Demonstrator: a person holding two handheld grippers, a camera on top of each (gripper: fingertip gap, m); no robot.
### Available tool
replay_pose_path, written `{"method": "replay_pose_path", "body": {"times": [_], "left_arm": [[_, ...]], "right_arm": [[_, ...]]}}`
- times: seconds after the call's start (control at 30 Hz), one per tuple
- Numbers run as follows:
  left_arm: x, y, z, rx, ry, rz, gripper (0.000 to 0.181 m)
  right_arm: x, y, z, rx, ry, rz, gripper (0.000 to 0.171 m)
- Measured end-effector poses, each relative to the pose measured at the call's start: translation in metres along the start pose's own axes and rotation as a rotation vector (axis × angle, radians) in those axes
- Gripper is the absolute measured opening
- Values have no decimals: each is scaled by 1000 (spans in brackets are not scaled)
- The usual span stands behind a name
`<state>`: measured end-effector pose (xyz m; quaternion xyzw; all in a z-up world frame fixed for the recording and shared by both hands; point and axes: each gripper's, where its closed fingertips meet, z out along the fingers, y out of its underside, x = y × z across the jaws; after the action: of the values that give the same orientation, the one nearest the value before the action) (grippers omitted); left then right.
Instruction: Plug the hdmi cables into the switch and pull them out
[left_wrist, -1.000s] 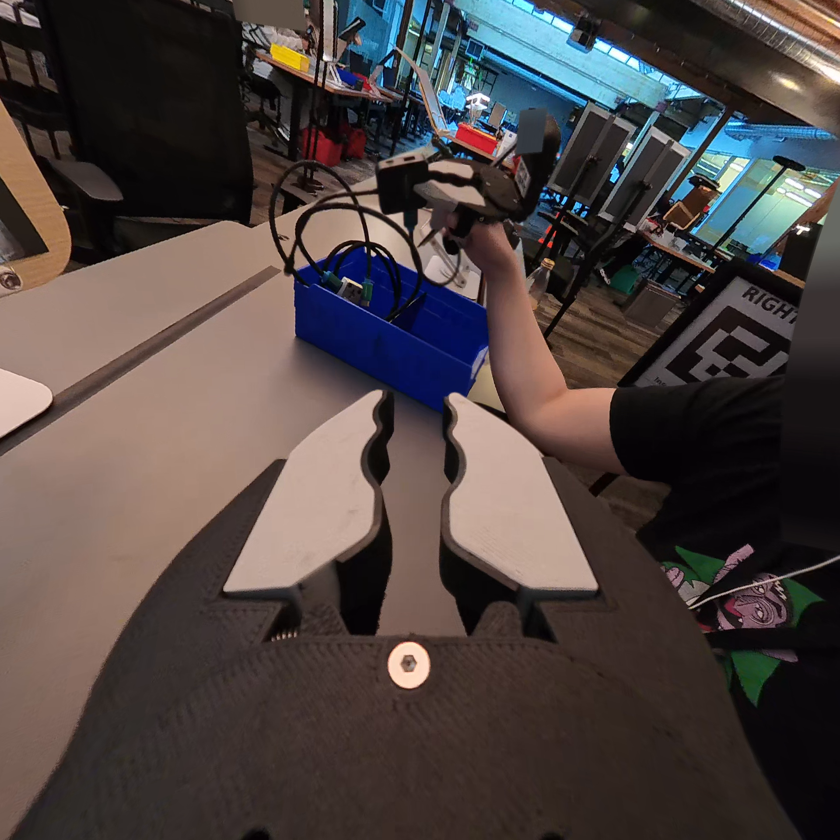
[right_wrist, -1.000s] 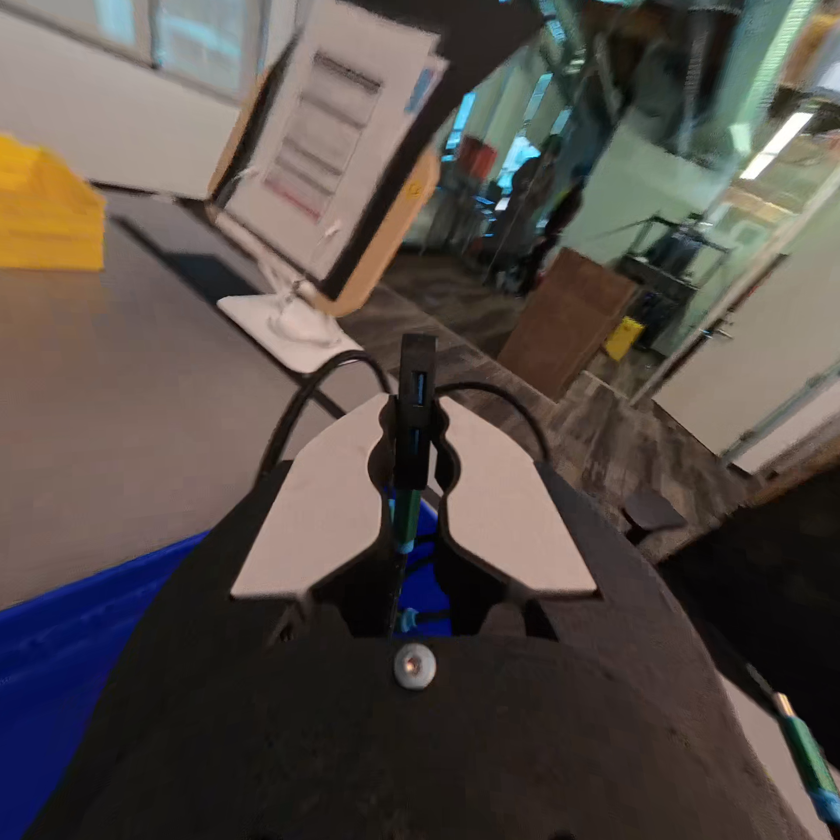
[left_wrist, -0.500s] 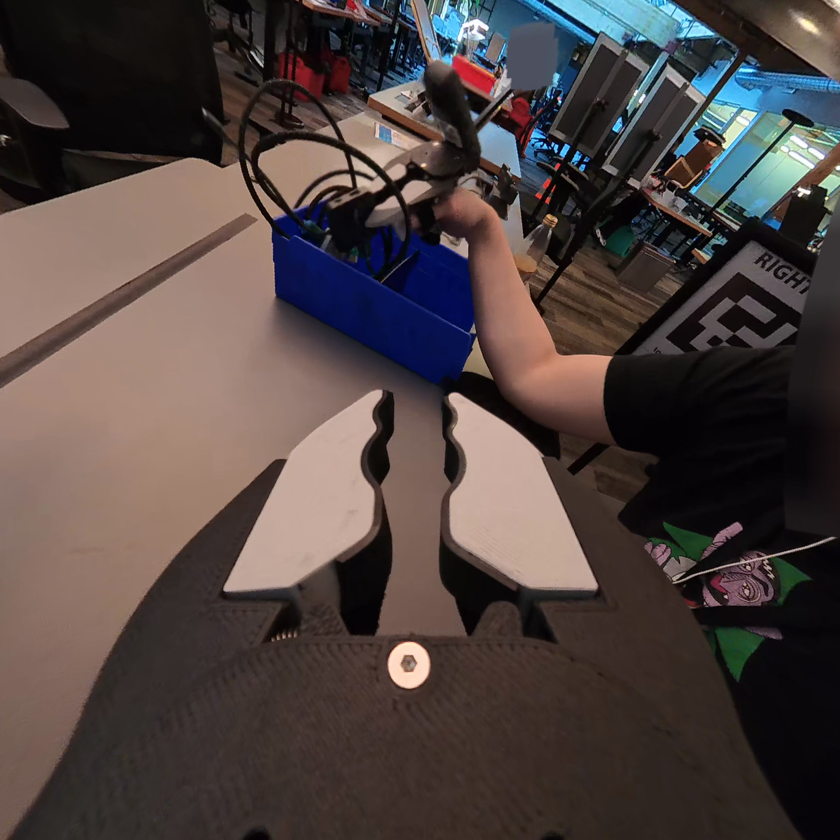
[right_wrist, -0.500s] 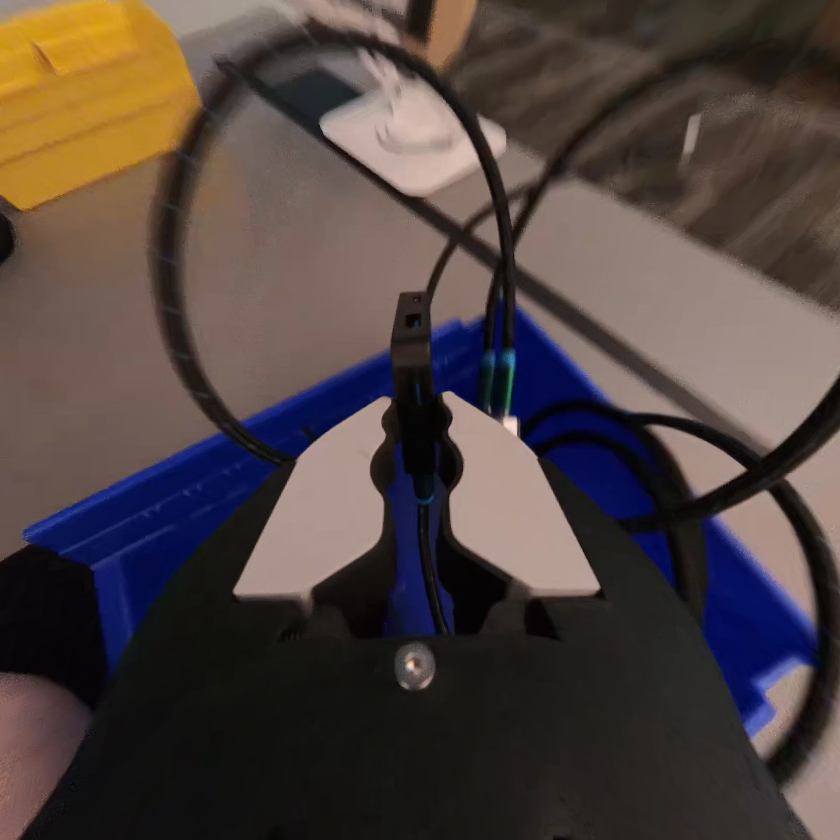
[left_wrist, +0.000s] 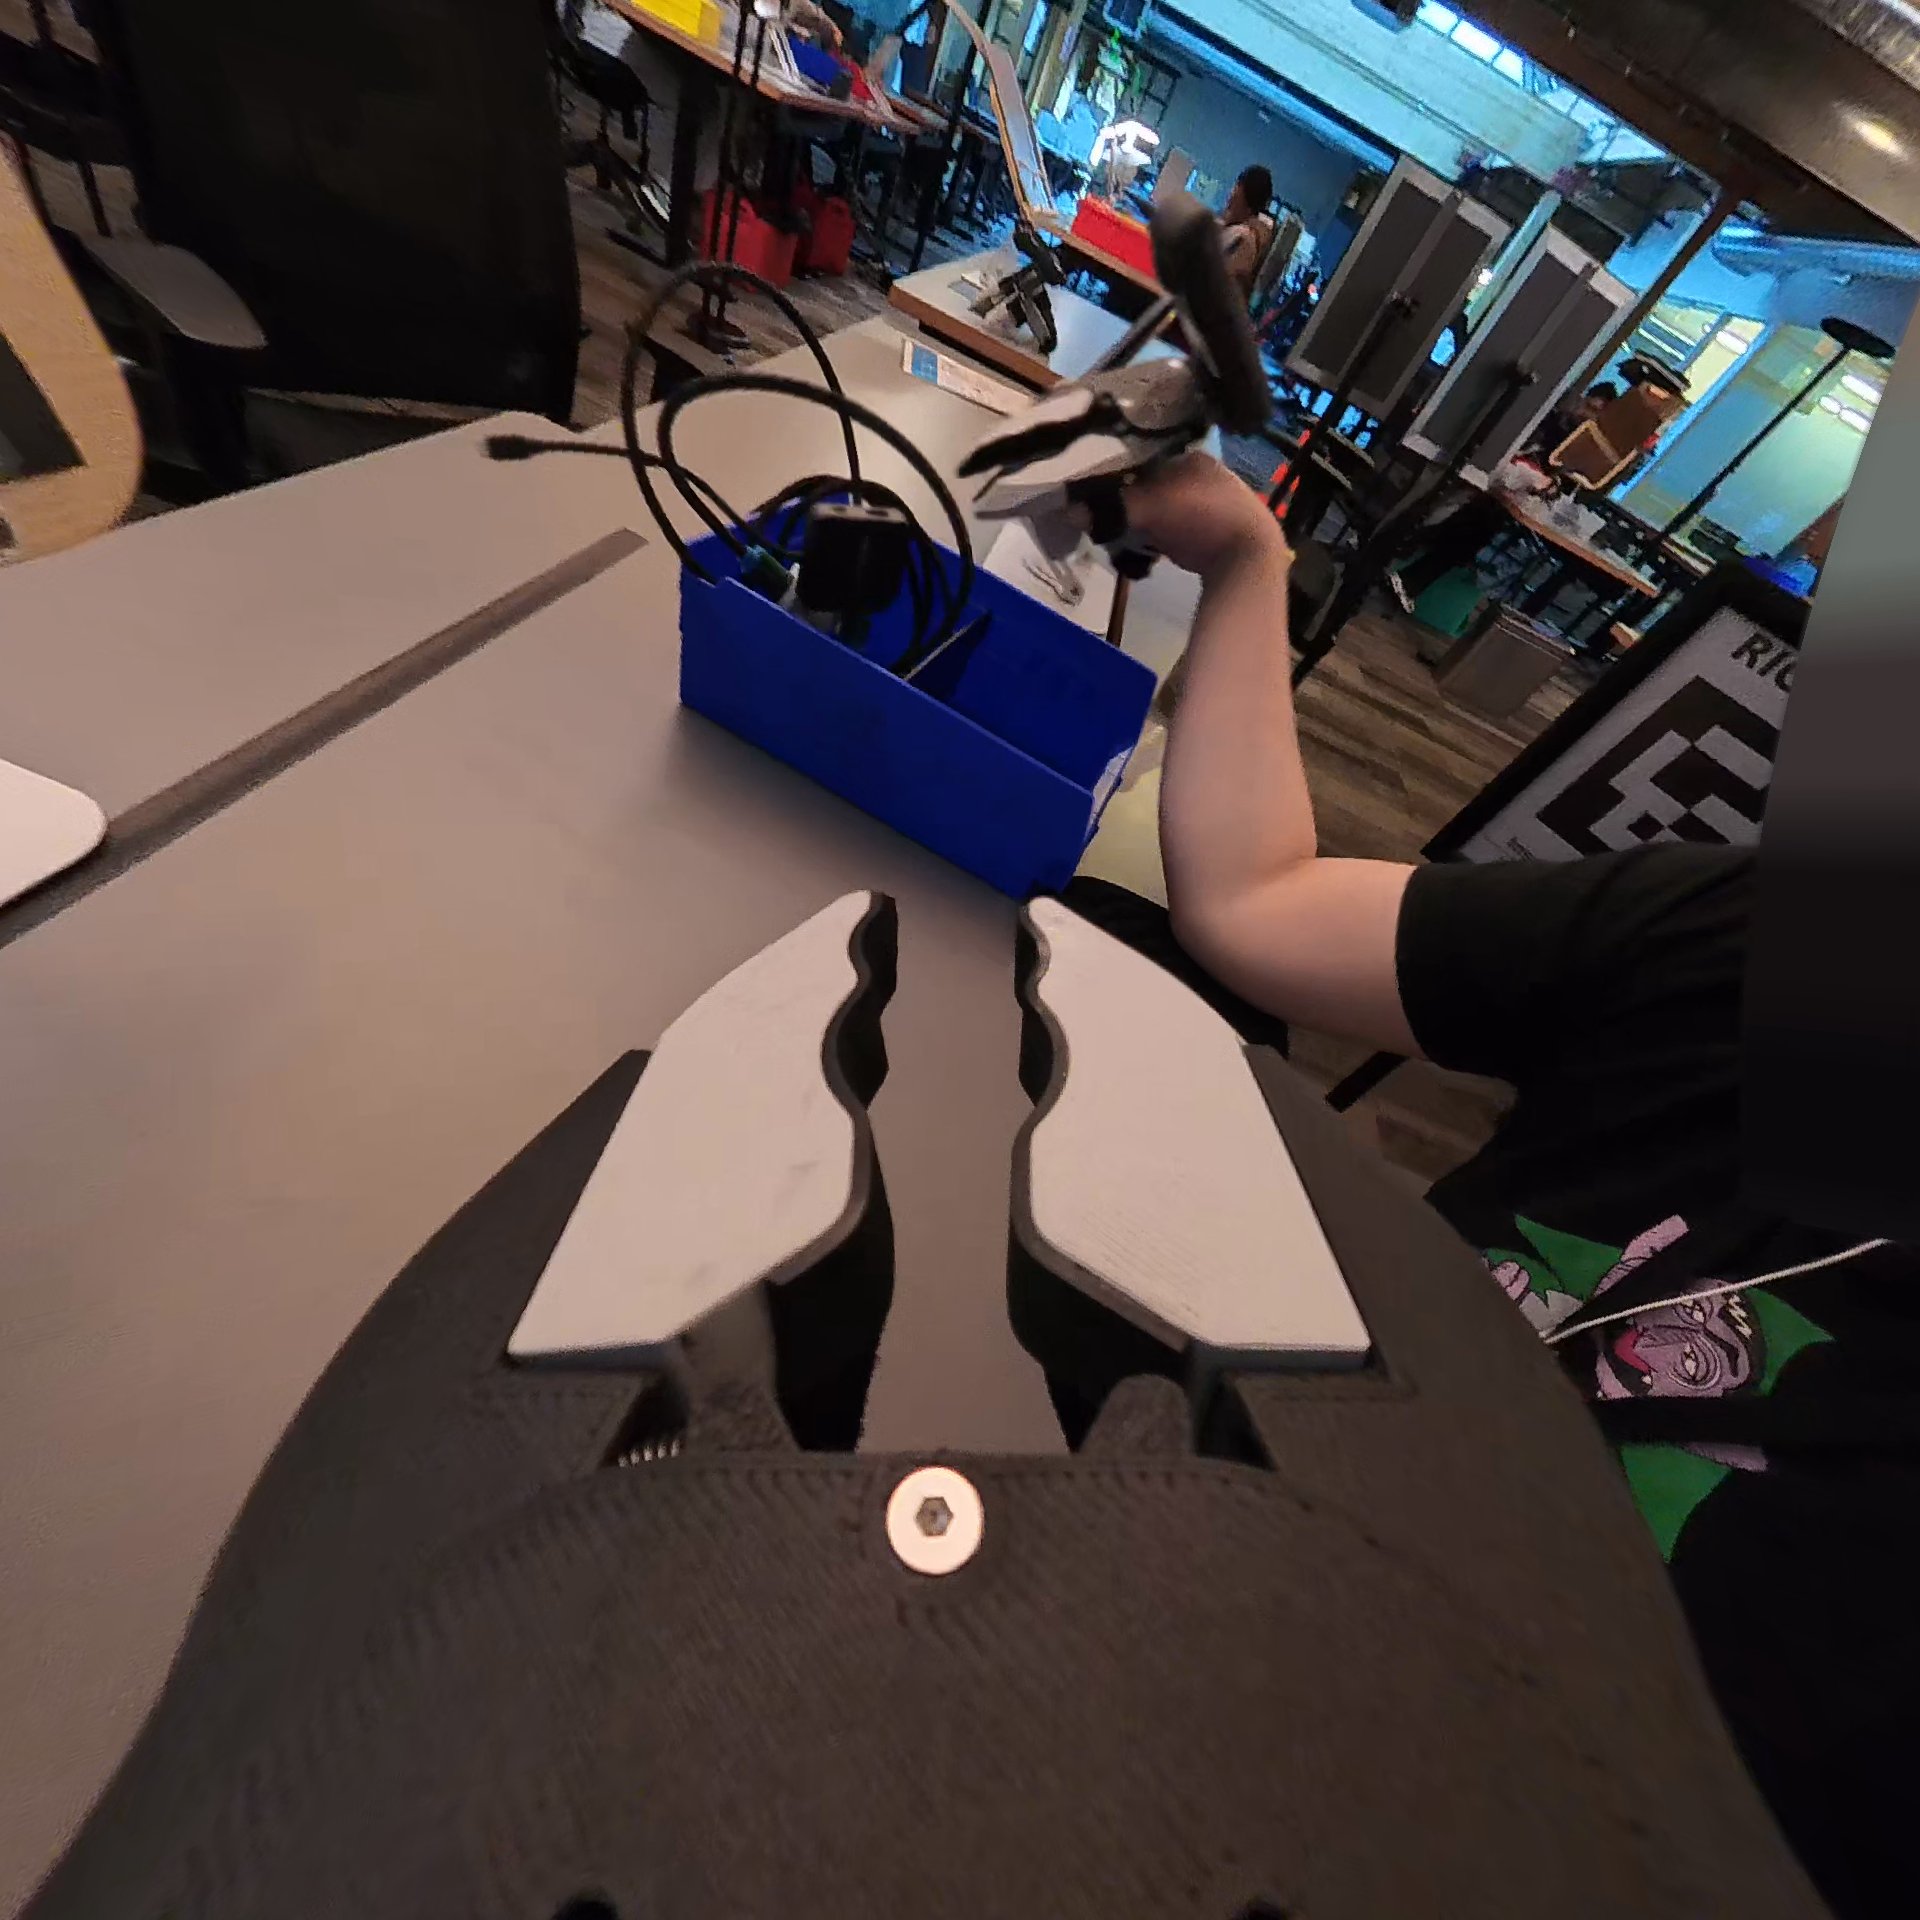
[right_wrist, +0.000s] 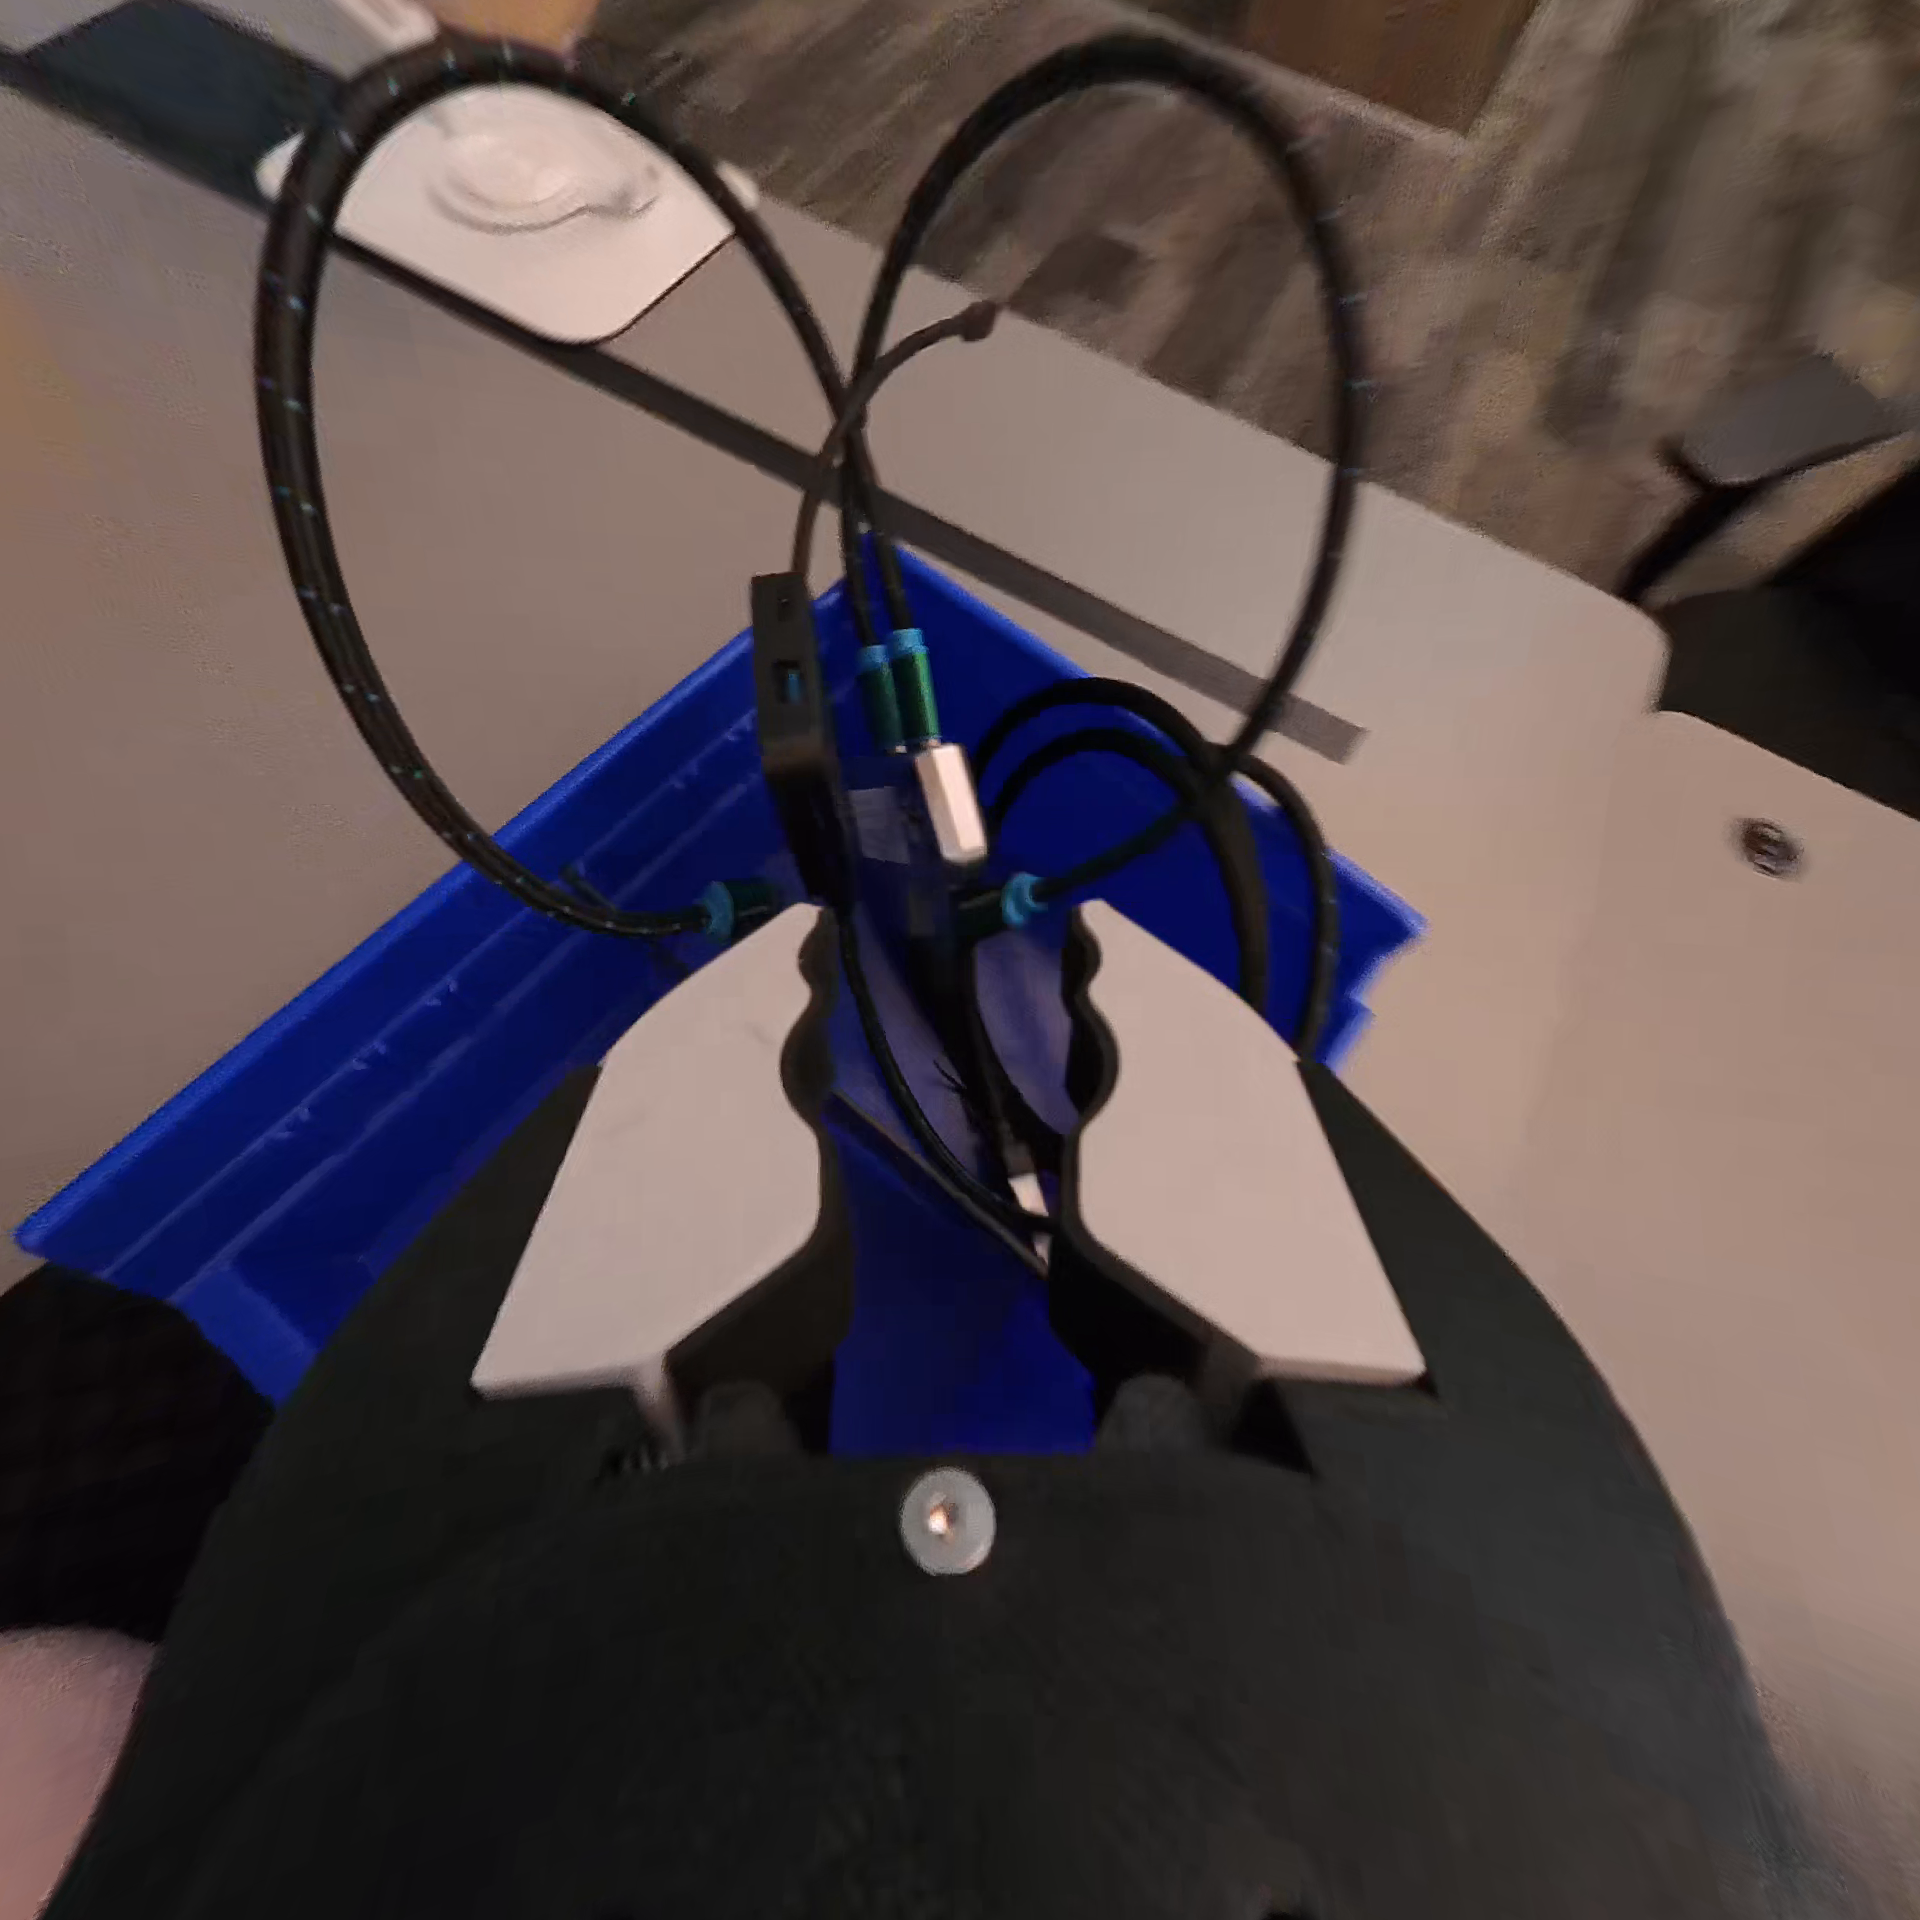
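Observation:
The black switch (right_wrist: 795, 727) stands on end in the blue bin (right_wrist: 416, 1039), with black braided cables (right_wrist: 301, 520) with teal ends looping up from it. A silver plug (right_wrist: 951, 810) hangs beside it. My right gripper (right_wrist: 948, 920) is open and empty just above the bin, and the switch sits just beyond its left fingertip. In the left wrist view the switch (left_wrist: 847, 561) rests in the bin (left_wrist: 883, 727), with the right gripper (left_wrist: 977, 486) open above and to the right of it. My left gripper (left_wrist: 954, 909) is empty, jaws slightly apart, low over the grey table in front of the bin.
A white monitor base (left_wrist: 31, 842) sits at the left table edge, and shows far off in the right wrist view (right_wrist: 499, 208). A dark seam (left_wrist: 364, 686) crosses the table. The person's forearm (left_wrist: 1226, 779) rises right of the bin. A black chair (left_wrist: 343, 187) stands behind the table. The gap from one gripper's tips to the other's is roughly 45 cm. From my right tips it is roughly 10 cm to the silver plug (right_wrist: 951, 810); from my left, 45 cm.
My right gripper carried the switch down into the blue bin, opened and let it go. The left gripper stayed in place, its jaws unchanged.

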<state>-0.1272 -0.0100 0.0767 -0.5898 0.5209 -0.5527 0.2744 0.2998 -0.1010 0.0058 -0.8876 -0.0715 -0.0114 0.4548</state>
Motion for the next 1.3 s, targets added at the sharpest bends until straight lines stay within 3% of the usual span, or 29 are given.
{"method": "replay_pose_path", "body": {"times": [0.1, 0.17, 0.23, 0.37, 0.43, 0.53, 0.6, 1.17, 1.3], "left_arm": [[-7, -5, -18, 18, -66, -1, 23], [-24, -6, -36, 18, -211, 11, 25], [-44, -5, -60, 4, -399, 46, 32], [-76, -8, -110, -15, -758, 139, 45], [-94, -17, -145, 25, -1013, 184, 46], [-110, -28, -216, -14, -1570, 336, 48], [-103, -35, -236, -46, -1764, 466, 44], [-110, -23, -252, -71, -1801, 359, 65], [-119, 4, -280, -103, -1778, 177, 70]], "right_arm": [[26, 24, -31, -92, 206, 122, 48], [38, 49, -39, -170, 273, 219, 54], [45, 73, -35, -224, 262, 313, 64], [46, 119, -14, -350, 167, 476, 60], [43, 138, -4, -424, 131, 538, 53], [31, 159, 7, -553, 56, 602, 39], [26, 154, 13, -550, 22, 617, 23], [15, 162, 18, -725, 59, 543, 9], [-5, 154, 25, -769, 13, 531, 11]]}}
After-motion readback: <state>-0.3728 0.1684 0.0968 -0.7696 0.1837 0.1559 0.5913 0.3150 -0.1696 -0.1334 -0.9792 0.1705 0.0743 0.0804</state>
